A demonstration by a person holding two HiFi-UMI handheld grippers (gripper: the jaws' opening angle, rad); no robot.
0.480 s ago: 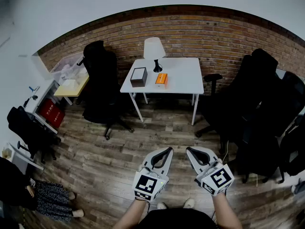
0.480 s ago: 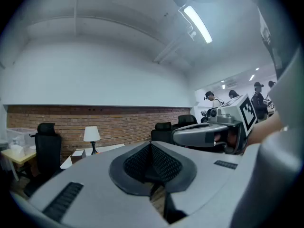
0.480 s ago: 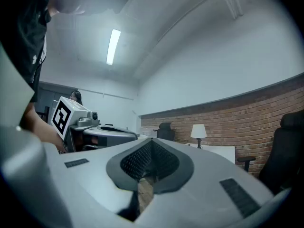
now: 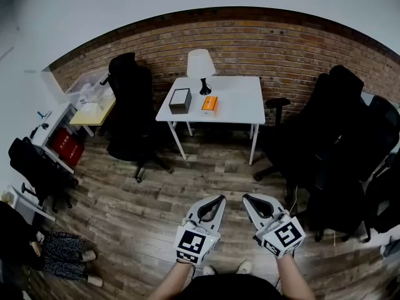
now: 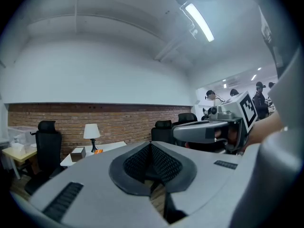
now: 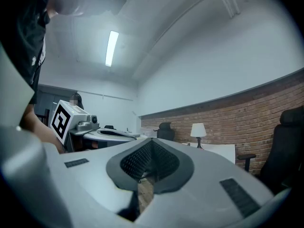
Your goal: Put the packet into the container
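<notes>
An orange packet lies on a white table against the brick wall, next to a dark box-shaped container. Both also show far off in the left gripper view, the packet beside the container. My left gripper and right gripper are held side by side low in the head view, far from the table, over the wooden floor. Both are shut with nothing between the jaws. The left gripper view shows the right gripper to its right.
A white lamp stands at the table's back. Black office chairs flank the table on the left and right. A side desk with a clear bin is at the left. Wooden floor stretches between me and the table.
The view has shifted slightly; both grippers sit a little further left and up in the head view. The jaws stay shut.
</notes>
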